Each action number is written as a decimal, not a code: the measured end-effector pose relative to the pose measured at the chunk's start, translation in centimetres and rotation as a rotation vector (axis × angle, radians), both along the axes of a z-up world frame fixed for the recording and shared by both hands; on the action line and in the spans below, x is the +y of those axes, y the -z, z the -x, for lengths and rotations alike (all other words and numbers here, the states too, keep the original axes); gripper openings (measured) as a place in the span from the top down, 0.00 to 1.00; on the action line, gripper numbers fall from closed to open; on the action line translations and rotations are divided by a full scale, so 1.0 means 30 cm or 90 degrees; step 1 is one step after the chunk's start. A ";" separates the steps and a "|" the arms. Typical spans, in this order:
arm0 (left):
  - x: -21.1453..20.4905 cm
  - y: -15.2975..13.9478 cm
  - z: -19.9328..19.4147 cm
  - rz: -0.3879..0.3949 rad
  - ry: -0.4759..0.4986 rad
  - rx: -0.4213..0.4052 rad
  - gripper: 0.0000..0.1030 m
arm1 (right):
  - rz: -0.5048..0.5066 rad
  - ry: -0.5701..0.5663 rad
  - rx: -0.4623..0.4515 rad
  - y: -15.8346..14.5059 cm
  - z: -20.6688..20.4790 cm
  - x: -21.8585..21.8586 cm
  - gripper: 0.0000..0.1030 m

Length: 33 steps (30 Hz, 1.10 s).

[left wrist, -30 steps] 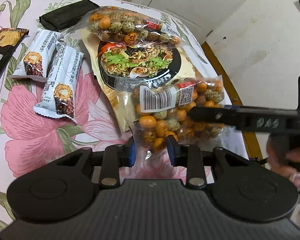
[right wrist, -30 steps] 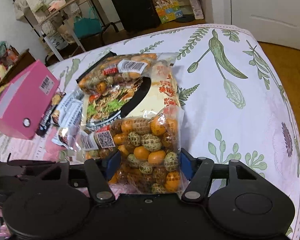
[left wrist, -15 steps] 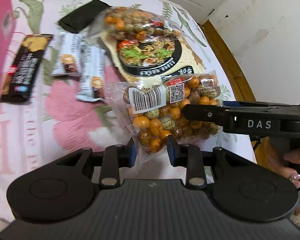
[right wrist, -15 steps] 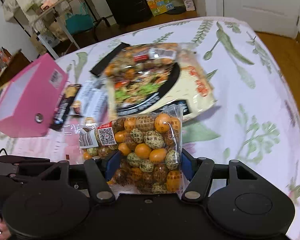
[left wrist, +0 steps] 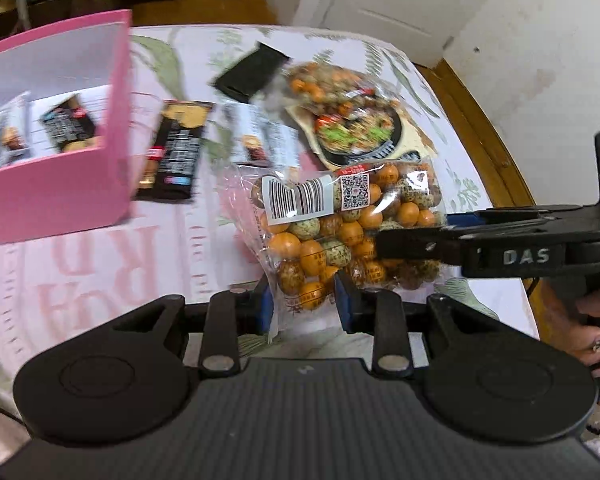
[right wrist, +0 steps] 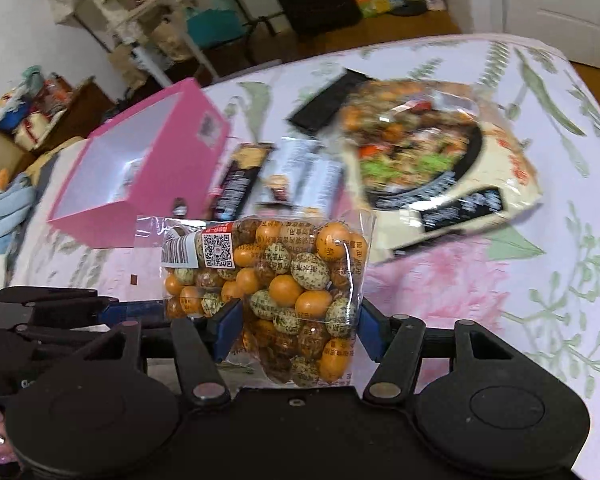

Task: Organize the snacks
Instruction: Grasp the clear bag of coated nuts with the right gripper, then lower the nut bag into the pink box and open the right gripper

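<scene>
A clear bag of orange and speckled green coated nuts (left wrist: 340, 224) hangs above the flowered tablecloth, held from two sides. My left gripper (left wrist: 302, 304) is shut on the bag's lower corner. My right gripper (right wrist: 296, 324) grips the bag of nuts (right wrist: 284, 280) across its width, its blue pads pressing the sides as the jaws keep closing. In the left wrist view the right gripper (left wrist: 416, 232) reaches in from the right onto the bag. An open pink box (left wrist: 60, 196) stands to the left with two wrapped bars inside.
On the cloth lie a dark snack bar (left wrist: 176, 152), white wrapped bars (left wrist: 260, 136), a large noodle pack (left wrist: 364, 136), a second nut bag (left wrist: 328, 84) and a black pouch (left wrist: 252, 72). The table edge (left wrist: 480, 148) runs along the right. A hand (left wrist: 592, 320) holds the right gripper.
Both grippers have lifted the nut bag off the noodle pack and carried it left. The pink box has come into the left wrist view. The right jaws have narrowed on the bag.
</scene>
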<state>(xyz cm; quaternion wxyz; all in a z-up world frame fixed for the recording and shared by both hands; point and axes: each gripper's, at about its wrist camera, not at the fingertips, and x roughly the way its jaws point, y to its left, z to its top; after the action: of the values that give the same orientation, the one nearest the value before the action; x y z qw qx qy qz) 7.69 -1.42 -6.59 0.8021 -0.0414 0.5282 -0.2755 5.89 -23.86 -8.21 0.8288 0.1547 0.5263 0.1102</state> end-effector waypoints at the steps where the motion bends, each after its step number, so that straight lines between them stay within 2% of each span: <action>1: 0.031 -0.015 0.001 0.002 -0.007 -0.004 0.71 | -0.015 -0.006 -0.011 -0.015 0.000 0.013 0.42; 6: 0.159 -0.086 -0.013 -0.005 -0.025 -0.014 0.71 | -0.051 -0.050 -0.029 -0.064 -0.033 0.099 0.44; 10: 0.269 -0.153 -0.040 -0.016 -0.050 -0.046 0.71 | -0.076 -0.082 -0.046 -0.110 -0.094 0.196 0.45; 14: 0.401 -0.220 -0.084 -0.041 -0.116 -0.100 0.71 | -0.100 -0.111 -0.085 -0.155 -0.194 0.330 0.45; 18: 0.527 -0.250 -0.160 -0.061 -0.180 -0.142 0.71 | -0.136 -0.138 -0.098 -0.153 -0.328 0.475 0.45; 21: 0.608 -0.230 -0.248 -0.080 -0.207 -0.134 0.71 | -0.161 -0.144 -0.085 -0.128 -0.430 0.553 0.45; 25: 0.670 -0.156 -0.363 -0.124 -0.227 -0.127 0.71 | -0.171 -0.147 -0.024 -0.061 -0.574 0.663 0.45; 29: 0.745 -0.070 -0.473 -0.125 -0.227 -0.095 0.70 | -0.156 -0.136 0.017 0.025 -0.661 0.742 0.45; 33: 0.761 0.028 -0.512 -0.134 -0.219 -0.058 0.70 | -0.128 -0.133 0.055 0.112 -0.692 0.788 0.45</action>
<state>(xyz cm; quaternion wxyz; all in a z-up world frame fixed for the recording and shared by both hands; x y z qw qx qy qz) 23.05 21.41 -7.43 0.8605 -0.0347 0.5020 -0.0793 26.63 -0.22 -11.57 0.7697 0.1858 0.5612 0.2410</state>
